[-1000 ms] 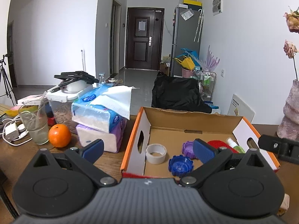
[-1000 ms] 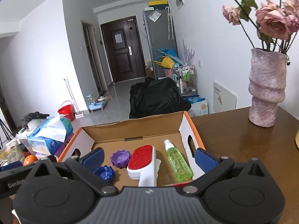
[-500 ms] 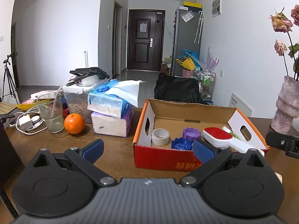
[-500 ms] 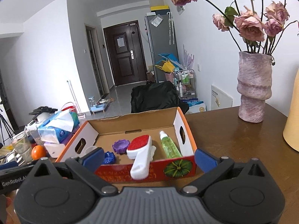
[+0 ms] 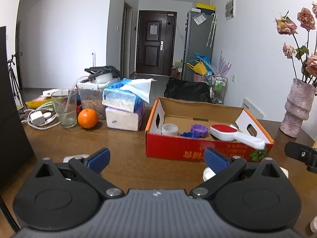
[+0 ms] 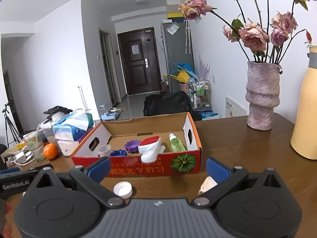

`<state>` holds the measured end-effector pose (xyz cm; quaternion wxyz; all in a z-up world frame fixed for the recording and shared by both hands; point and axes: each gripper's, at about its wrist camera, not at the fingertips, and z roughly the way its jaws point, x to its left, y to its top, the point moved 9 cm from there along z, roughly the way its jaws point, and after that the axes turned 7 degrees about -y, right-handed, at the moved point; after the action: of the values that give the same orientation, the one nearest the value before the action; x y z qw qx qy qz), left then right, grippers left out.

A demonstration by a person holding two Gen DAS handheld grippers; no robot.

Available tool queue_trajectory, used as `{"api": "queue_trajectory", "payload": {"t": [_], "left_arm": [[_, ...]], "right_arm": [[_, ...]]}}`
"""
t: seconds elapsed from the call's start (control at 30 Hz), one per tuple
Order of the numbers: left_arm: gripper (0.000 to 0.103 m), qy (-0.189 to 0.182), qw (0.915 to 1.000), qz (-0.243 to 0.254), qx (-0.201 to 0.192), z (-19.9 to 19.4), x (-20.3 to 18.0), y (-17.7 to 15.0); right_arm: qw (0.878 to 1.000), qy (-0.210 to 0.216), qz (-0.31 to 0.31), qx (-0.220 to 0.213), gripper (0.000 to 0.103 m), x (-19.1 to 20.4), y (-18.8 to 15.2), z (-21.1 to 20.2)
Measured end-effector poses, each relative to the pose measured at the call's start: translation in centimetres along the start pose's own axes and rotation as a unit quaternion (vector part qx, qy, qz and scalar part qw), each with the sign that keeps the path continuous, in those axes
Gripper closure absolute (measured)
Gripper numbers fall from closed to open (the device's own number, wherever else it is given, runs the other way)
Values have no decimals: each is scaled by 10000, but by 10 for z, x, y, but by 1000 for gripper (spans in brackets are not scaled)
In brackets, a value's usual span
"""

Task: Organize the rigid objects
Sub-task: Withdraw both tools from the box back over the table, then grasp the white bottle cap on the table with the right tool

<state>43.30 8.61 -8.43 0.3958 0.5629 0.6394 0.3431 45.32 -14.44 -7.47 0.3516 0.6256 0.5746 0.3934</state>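
A red cardboard box [image 5: 198, 152] [image 6: 150, 168] stands on the brown table. It holds a white tape roll [image 5: 169, 129], a blue lid [image 5: 189, 135], a purple lid [image 5: 199, 130], a red-and-white lint brush [image 5: 233, 133] [image 6: 150, 148] and a green spray bottle [image 6: 177, 144]. My left gripper [image 5: 156, 158] is open and empty, in front of the box. My right gripper [image 6: 157, 167] is open and empty, near the box front. A white cap [image 6: 122, 190] [image 5: 208, 174] lies on the table between its fingers. A small beige object [image 6: 207, 184] lies by the right finger.
Left of the box are tissue packs [image 5: 123, 107], an orange [image 5: 87, 118], a glass [image 5: 64, 111] and chargers [image 5: 37, 118]. A pink vase [image 6: 261, 97] with roses and a yellow flask [image 6: 306, 115] stand at the right. A small white object [image 5: 76, 157] lies by the left finger.
Both grippers have pulled back and away from the box, which now sits farther off. The white cap and beige object on the table came into view. Both jaws stayed open.
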Motion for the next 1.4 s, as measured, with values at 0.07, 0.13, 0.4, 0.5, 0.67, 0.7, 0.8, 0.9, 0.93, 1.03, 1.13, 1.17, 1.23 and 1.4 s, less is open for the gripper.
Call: {"api": "queue_trajectory", "payload": {"t": [0.07, 0.13, 0.4, 0.5, 0.67, 0.7, 0.8, 0.9, 0.93, 1.03, 1.13, 1.17, 1.23, 1.4], "left_arm": [[0, -4, 10000, -30, 2, -6, 0, -5], [0, -20, 10000, -58, -10, -13, -1, -11], [0, -120, 9999, -65, 65, -32, -6, -36], [0, -135, 9998, -85, 121, -34, -8, -44], [0, -182, 9996, -68, 186, -37, -12, -55], [0, -195, 9996, -57, 200, -37, -13, -58], [0, -212, 9995, -15, 249, -38, -15, -64], [0, -247, 9992, -25, 299, -36, -15, -69], [0, -259, 9992, -35, 305, -36, -16, -70], [0, -284, 9989, -49, 358, -33, -16, -72], [0, -284, 9987, -49, 417, -30, -17, -75], [0, -288, 9986, -48, 437, -29, -18, -76], [0, -285, 9985, -45, 466, -27, -18, -77], [0, -275, 9981, -67, 556, -23, -18, -81]], "right_arm": [[10000, 23, -17, -2, 0, -3, -7, -8], [10000, 38, -29, 12, 0, -5, -13, -15], [9999, 8, -133, 64, 0, -20, -35, -40], [9998, -18, -176, 109, 0, -26, -45, -46], [9992, -204, -275, 191, 0, -41, -63, -52], [9989, -258, -312, 220, 0, -45, -67, -53], [9981, -392, -391, 277, 0, -55, -74, -55], [9970, -549, -429, 334, 0, -68, -79, -56], [9966, -613, -425, 347, 0, -74, -81, -56], [9956, -764, -362, 397, 0, -94, -87, -57], [9939, -918, -308, 527, 0, -113, -95, -54], [9931, -972, -303, 582, 0, -119, -99, -52], [9916, -1064, -295, 676, 1, -129, -105, -49], [9878, -1225, -200, 942, 5, -150, -124, -45]]}}
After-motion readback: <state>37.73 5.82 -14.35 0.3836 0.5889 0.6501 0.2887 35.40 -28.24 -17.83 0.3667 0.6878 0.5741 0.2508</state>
